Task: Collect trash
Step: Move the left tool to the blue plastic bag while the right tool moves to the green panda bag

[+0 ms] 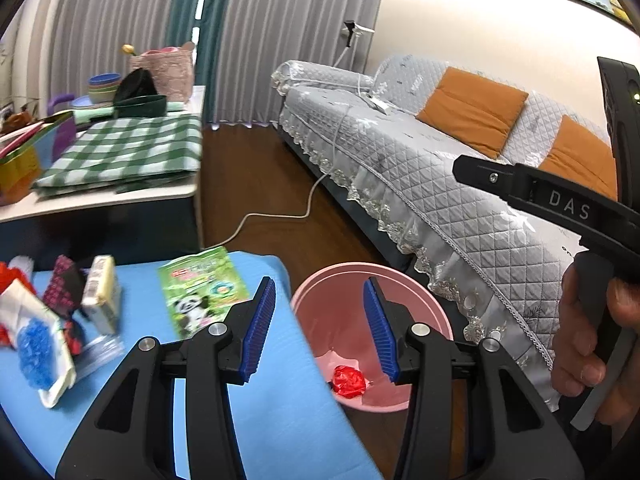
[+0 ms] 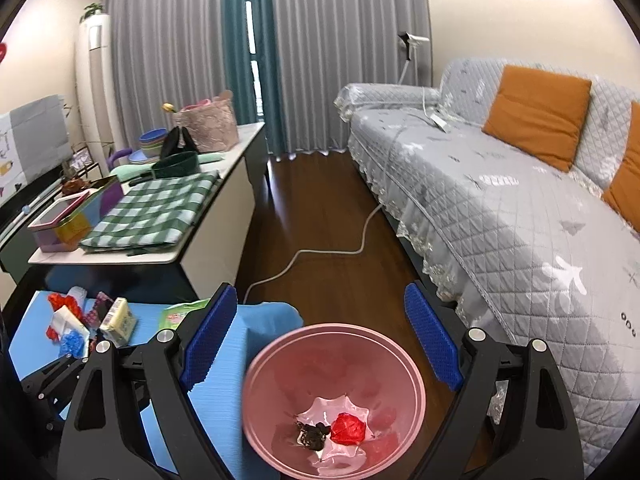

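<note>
The left gripper [image 1: 320, 328] was held with its blue-padded jaws spread wide and nothing between them, poised above the near edge of the blue table [image 1: 256, 420] and the rim of the pink bin [image 1: 400, 276]. The right gripper [image 2: 320, 344] was likewise seen wide open and empty, hung directly over the mouth of the pink bin [image 2: 272, 360], whose floor could be looked straight down into. At the bottom of the bin a crumpled red wrapper [image 2: 347, 429] was lodged, with a dark clump of waste [image 2: 311, 436] just beside it (what the clump was made of could not be told). From the left wrist view the red wrapper [image 1: 349, 380] was also visible low in the bin, and the right gripper's black body, gripped by the person's right hand [image 1: 592, 340], was caught at the right edge. The bin was set on the wooden floor [image 2: 320, 208] between the blue table and the grey quilted sofa [image 1: 440, 168]. On the table, a green panda packet [image 1: 202, 292] was laid flat near the far edge, and farther left a pile of remaining trash [image 1: 52, 312] was gathered, including a cream-coloured packet [image 1: 100, 292], a white packet with blue print [image 1: 34, 340] and red scraps. Beyond it a white side table [image 2: 224, 184] bearing a green checked cloth [image 1: 124, 152] was seen, and a white cable [image 2: 320, 252] was trailed across the floor.
</note>
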A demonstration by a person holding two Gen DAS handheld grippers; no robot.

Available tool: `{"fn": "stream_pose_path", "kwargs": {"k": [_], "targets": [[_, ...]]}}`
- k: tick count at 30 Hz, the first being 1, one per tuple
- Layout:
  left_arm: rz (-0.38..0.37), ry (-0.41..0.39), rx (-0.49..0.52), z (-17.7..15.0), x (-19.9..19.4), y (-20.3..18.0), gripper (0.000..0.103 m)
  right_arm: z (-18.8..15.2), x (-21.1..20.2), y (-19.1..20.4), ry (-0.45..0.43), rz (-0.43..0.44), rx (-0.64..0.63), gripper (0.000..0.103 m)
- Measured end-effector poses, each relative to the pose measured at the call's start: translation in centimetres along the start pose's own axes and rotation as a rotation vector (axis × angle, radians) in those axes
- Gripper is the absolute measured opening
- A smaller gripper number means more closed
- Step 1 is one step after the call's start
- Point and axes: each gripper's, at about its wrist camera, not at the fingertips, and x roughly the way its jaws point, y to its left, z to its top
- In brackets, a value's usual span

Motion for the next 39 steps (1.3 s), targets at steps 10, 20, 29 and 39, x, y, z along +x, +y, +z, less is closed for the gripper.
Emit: {"fn": "stream_pose_path", "kwargs": {"k": [10,20,29,39], "targets": [[0.056,-0.042,-0.057,-1.3,-5.0,3.8,0.046,0.2,-2.9,4.5,-0.051,0.013,-0.069,0.085],[0.117,-0.076,-0.101,-3.5,-9.3,7.8,0.046,-0.5,-4.0,9.5,-0.069,0.093,-0.101,0.085],[0.215,-0.099,-0.163,-6.5,-12.3,13.0,0.046,-2.1,-2.5,13.6,-0.021,0.203,-0.126,0.077],[0.315,-0.073,-0.224,-10.0,-12.3,18.4,0.046,-4.1,0.4,15.9,0.049,0.224,-0.122,0.075]]}}
